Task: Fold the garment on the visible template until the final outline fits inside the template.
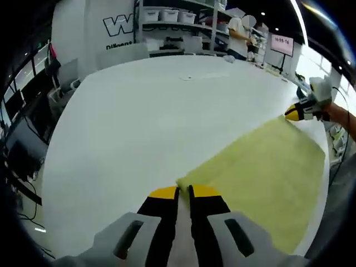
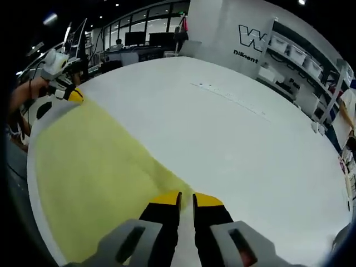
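Garment (image 1: pixel 261 178), yellow, lies flat at the near edge of the white surface (image 1: pixel 156 111). We find the left tool (image 1: pixel 184 192) and right tool (image 2: pixel 186 196) each pinching one of its corners.

In the left gripper view, a large white table (image 1: pixel 167 117) takes the middle of the frame. Behind it, at the upper left, stands a white wall (image 1: pixel 105 25) with black letters. To the right of this wall there are metal shelves (image 1: pixel 178 16) with white boxes. A person (image 1: pixel 240 36) stands at the top right, near a small screen (image 1: pixel 282 44) with red digits. At the left edge dark desks and chairs (image 1: pixel 30 128) are visible.

In the right gripper view, the same white wall (image 2: pixel 245 33) is at the upper right, with shelves (image 2: pixel 303 58) beside it. At the top, dark windows (image 2: pixel 150 14) and monitors (image 2: pixel 136 38) are seen. One ceiling lamp (image 2: pixel 49 18) shines at the upper left.
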A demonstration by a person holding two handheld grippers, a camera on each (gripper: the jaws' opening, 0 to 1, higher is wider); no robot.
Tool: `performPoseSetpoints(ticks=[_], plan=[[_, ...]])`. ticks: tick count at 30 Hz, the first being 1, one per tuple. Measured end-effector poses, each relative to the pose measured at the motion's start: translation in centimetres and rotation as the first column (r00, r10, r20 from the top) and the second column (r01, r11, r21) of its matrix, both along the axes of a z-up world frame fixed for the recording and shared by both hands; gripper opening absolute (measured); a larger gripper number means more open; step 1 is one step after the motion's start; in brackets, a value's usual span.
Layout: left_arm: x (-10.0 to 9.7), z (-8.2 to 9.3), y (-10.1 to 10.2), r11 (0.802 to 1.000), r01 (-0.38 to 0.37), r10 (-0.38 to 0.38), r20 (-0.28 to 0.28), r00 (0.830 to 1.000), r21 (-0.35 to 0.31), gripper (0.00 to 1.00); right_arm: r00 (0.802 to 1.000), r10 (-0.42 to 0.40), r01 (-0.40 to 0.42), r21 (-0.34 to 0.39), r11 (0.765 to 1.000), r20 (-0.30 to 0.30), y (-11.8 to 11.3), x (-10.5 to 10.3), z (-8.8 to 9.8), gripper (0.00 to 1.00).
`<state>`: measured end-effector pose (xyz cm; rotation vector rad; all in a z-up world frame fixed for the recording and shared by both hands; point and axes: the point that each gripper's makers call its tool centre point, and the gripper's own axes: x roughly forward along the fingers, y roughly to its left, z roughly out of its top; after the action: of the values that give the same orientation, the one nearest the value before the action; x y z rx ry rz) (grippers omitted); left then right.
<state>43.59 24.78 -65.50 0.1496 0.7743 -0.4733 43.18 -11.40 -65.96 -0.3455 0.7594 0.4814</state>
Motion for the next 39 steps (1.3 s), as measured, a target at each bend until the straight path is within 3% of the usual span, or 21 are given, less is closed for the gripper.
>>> performPoseSetpoints(ticks=[7, 14, 23, 29, 33, 39], plan=[[-1.8, 0.0, 0.4, 1.0, 0.01, -0.01, 0.008, 1.0, -0.009, 0.15, 0.994, -0.098, 0.102, 0.098, 0.99, -0.048, -0.2, -1.9, 0.3, 0.07], [-3.7, -0.3, -0.2, 0.997, -0.009, 0.009, -0.003, 1.0, -0.075, 0.14, 0.994, -0.091, 0.097, 0.1, 0.99, -0.059, -0.1, -3.5, 0.0, 0.09], [-6.4, -0.4, -0.8, 0.996, 0.006, -0.007, -0.01, 1.0, -0.089, 0.17, 0.992, -0.096, 0.105, 0.109, 0.989, -0.081, 0.1, -5.7, -0.2, 0.11], [-8.3, -0.8, -1.0, 0.993, -0.024, 0.018, -0.051, 0.999, -0.118, 0.17, 0.992, -0.079, 0.092, 0.134, 0.987, -0.101, 0.3, -7.8, -0.4, 0.12], [-9.6, -0.9, -1.0, 0.996, -0.003, -0.001, -0.047, 0.999, -0.088, 0.18, 0.991, -0.055, 0.072, 0.132, 0.989, -0.124, 0.3, -8.9, -0.6, 0.12], [-11.3, -0.7, -1.0, 0.99, -0.009, 0.0, -0.063, 0.998, -0.14, 0.18, 0.993, -0.01, 0.025, 0.127, 0.992, -0.121, 0.5, -10.8, -0.4, 0.14]])
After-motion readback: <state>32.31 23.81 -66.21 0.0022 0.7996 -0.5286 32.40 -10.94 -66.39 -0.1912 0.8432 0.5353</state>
